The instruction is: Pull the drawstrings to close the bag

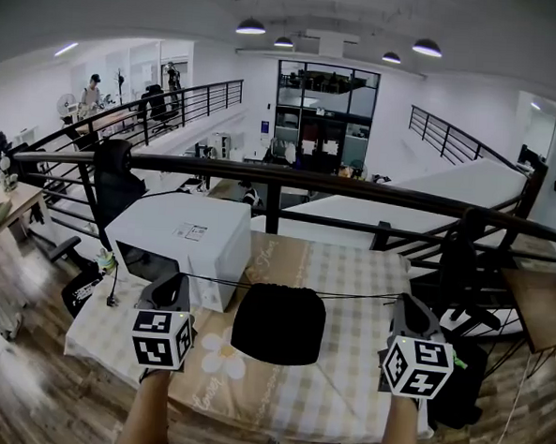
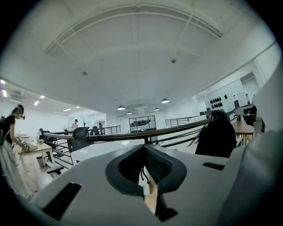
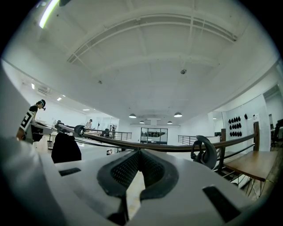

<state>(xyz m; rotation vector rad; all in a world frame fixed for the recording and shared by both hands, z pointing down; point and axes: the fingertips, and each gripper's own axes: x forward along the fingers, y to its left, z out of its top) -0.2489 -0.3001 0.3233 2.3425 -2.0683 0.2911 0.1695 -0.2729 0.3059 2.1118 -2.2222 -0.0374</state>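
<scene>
- The left gripper [image 1: 174, 279] is held over the desk's [image 1: 342, 399] near-left part, its marker cube towards the person.
- Its jaws are pressed together on the left drawstring [image 1: 209, 279]; the left gripper view shows a thin black cord [image 2: 142, 171] hanging in the gap behind the closed tips [image 2: 143, 146].
- The right gripper [image 1: 403, 300] is held over the near-right part, level with the left one.
- Its jaws are also pressed together [image 3: 139, 151], and the head view shows the right drawstring [image 1: 358, 295] running straight to their tips.
- The black bag [image 1: 278, 324] sits between the two grippers, in the middle of the desk, on the checked cloth.
- Both drawstrings run out sideways from the bag's far edge in one taut, nearly level line, and the bag's mouth there is gathered.
- A white box [image 1: 178, 243] stands at the far-left corner of the desk, just behind the left gripper.
- A dark railing [image 1: 355, 186] runs beyond the desk's far edge.
</scene>
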